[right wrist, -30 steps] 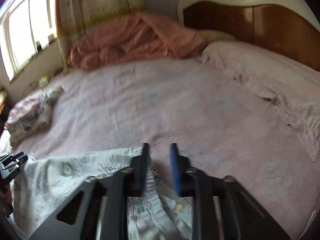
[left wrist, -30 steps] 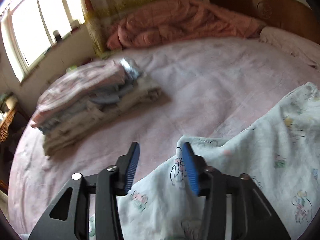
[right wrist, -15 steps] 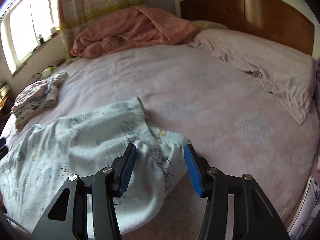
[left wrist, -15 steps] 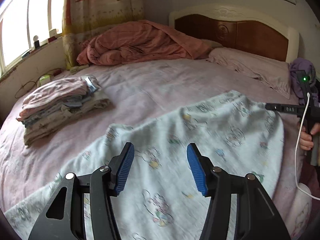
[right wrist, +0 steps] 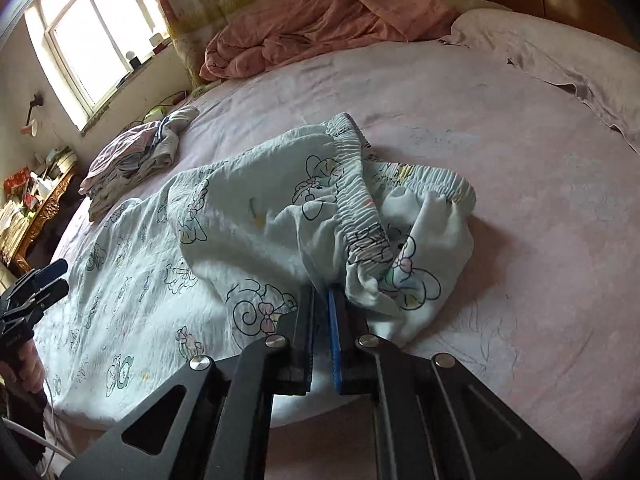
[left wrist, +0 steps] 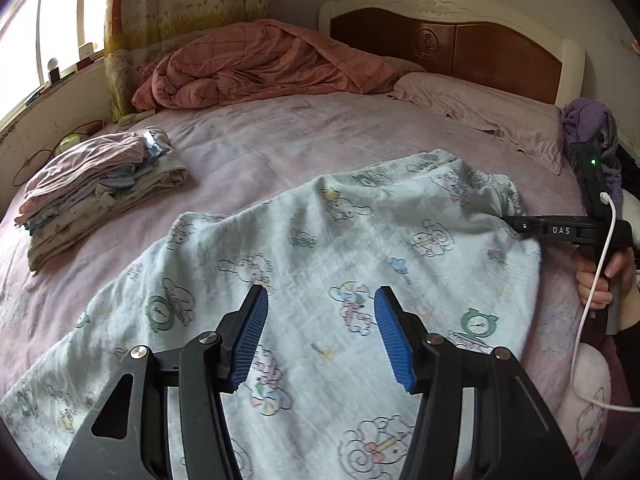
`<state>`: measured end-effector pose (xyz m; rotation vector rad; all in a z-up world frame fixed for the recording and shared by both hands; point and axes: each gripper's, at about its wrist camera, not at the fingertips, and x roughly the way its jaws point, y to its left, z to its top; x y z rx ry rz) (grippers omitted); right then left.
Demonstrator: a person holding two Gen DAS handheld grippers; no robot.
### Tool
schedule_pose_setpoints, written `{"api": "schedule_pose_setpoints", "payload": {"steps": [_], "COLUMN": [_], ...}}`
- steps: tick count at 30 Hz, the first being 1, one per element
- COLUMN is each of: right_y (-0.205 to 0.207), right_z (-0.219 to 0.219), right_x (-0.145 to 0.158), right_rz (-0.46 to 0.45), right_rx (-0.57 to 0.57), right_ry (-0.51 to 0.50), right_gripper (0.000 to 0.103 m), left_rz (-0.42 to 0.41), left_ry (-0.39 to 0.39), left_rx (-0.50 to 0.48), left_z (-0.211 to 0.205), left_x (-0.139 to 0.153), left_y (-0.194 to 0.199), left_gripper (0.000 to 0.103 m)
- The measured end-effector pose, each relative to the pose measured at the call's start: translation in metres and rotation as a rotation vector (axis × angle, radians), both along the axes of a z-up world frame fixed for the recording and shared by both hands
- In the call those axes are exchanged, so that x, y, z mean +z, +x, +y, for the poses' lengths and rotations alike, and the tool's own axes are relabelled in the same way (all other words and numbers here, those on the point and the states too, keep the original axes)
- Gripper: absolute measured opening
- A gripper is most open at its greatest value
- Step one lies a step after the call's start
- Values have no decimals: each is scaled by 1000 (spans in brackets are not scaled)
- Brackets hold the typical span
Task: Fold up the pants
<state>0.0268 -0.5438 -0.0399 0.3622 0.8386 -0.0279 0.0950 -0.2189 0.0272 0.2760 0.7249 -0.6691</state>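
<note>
The pants (left wrist: 304, 248) lie spread across the lower centre of the bed (left wrist: 280, 136) in the left wrist view. The folded clothes stack (left wrist: 100, 184) sits on the bed at left centre, apart from the pants. The bunched quilt (left wrist: 260, 68) lies at upper centre, before the headboard (left wrist: 460, 40). The pillow (left wrist: 480, 108) lies at upper right. The right gripper (right wrist: 322, 296) grips the pants' waistband edge at lower centre of its view; the left gripper (left wrist: 320, 332) hangs above the pants, jaws apart
</note>
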Motion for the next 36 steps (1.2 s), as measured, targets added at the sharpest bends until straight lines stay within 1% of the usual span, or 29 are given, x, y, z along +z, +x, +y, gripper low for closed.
{"api": "schedule_pose_setpoints", "payload": {"steps": [3, 7, 9, 10, 11, 13, 14, 15, 16, 17, 18, 19, 20, 22, 23, 27, 29, 31, 33, 34, 35, 36], "right_y": [-9, -17, -23, -26, -27, -31, -31, -29, -27, -21, -17, -9, -3, 3, 5, 2, 3, 2, 2, 1, 0, 0], "right_z": [-5, -18, -26, -31, -35, -46, -49, -48, -45, -40, -35, -31, -29, -27, -26, -21, -17, -14, -13, -14, -14, -14], "right_x": [4, 26, 36, 40, 43, 46, 46, 45, 45, 44, 41, 38, 32, 25, 22, 16, 13, 12, 13, 14, 13, 11], "right_rz": [-2, -69, -98, -111, -124, -161, -172, -175, -171, -162, -151, -133, -97, -70, -62, -81, -67, -56, -49, -44, -37, -29], "right_rx": [3, -50, -87, -112, -134, -165, -166, -155, -134, -117, -97, -77, -54, -40, -42, -77, -72, -75, -81, -86, -90, -92], "right_ry": [9, -3, -21, -28, -27, 4, 13, -3, -40, -92, -120, -116, -87, -49, -46, -63, -75, -91, -96, -95, -92, -91], "right_gripper": [7, 8, 14, 21, 25, 25, 24, 17, 5, 4, 4, 4, 4, 4, 4, 4, 4, 5, 7, 14, 23, 27], "left_rz": [11, 53, 64, 61, 56, 48, 47, 47, 48, 50, 54, 58, 61, 68, 68, 80, 90, 77, 36, 49, 57, 57], "left_ry": [-10, -37, -47, -46, -45, -43, -45, -49, -53, -55, -56, -57, -59, -64, -65, -60, -57, -50, -7, 14, 24, 30], "left_rx": [-20, -45, -64, -72, -79, -85, -86, -88, -88, -87, -86, -83, -79, -77, -75, -80, -74, -61, -31, -26, -24, -16], "left_z": [-13, -31, -38, -40, -42, -45, -45, -45, -45, -44, -44, -44, -43, -43, -43, -49, -54, -59, -63, -65, -67, -67], "left_x": [-6, -14, -15, -15, -15, -12, -11, -10, -9, -8, -8, -9, -9, -10, -11, -23, -31, -41, -54, -61, -63, -64], "left_y": [-6, -9, -13, -15, -17, -21, -22, -23, -24, -24, -24, -23, -23, -23, -23, -19, -16, -15, -16, -14, -13, -12], "left_gripper": [57, 57, 57, 57, 57, 57, 58, 58, 58, 59, 59, 59, 59, 59, 59, 62, 62, 62, 62, 64, 68, 71]}}
